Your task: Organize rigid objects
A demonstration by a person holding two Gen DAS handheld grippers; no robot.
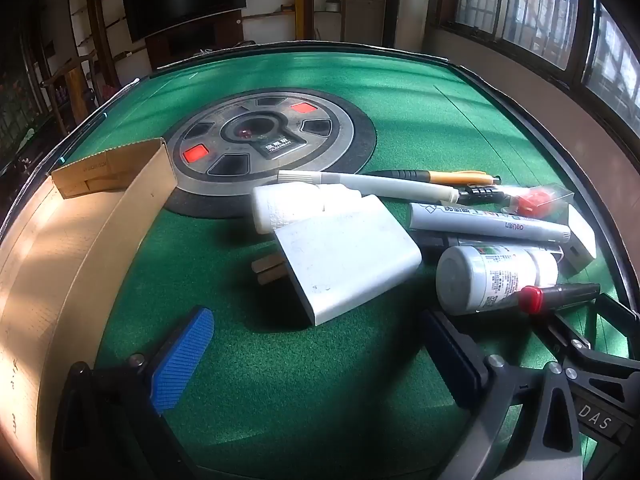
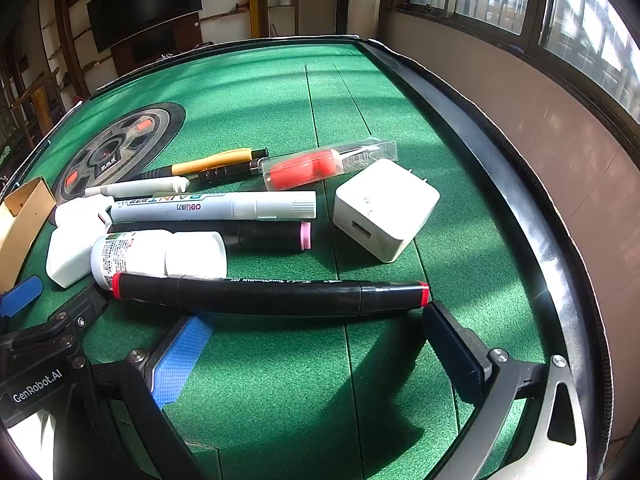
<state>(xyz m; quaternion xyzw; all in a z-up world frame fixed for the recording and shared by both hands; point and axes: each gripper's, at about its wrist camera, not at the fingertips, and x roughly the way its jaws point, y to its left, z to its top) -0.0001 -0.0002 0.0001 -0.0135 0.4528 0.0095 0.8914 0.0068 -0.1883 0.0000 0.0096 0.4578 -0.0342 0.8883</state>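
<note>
A pile of rigid objects lies on the green table. A white power bank (image 1: 344, 260) lies just ahead of my open, empty left gripper (image 1: 316, 344); it also shows in the right wrist view (image 2: 66, 258). A black marker with red ends (image 2: 268, 290) lies just ahead of my open, empty right gripper (image 2: 316, 336). Behind it lie a white bottle (image 2: 160, 256), a white deli paint marker (image 2: 212, 206), a black marker with a pink end (image 2: 264, 236), a white USB charger cube (image 2: 384, 208) and a clear case with red parts (image 2: 320, 166).
An open cardboard box (image 1: 76, 216) stands at the left. A round control panel (image 1: 264, 136) sits in the table's middle. A white pen (image 1: 368, 186), an orange-handled tool (image 1: 456, 178) and two small wooden blocks (image 1: 266, 270) lie nearby. The table's black rim (image 2: 500, 152) runs along the right.
</note>
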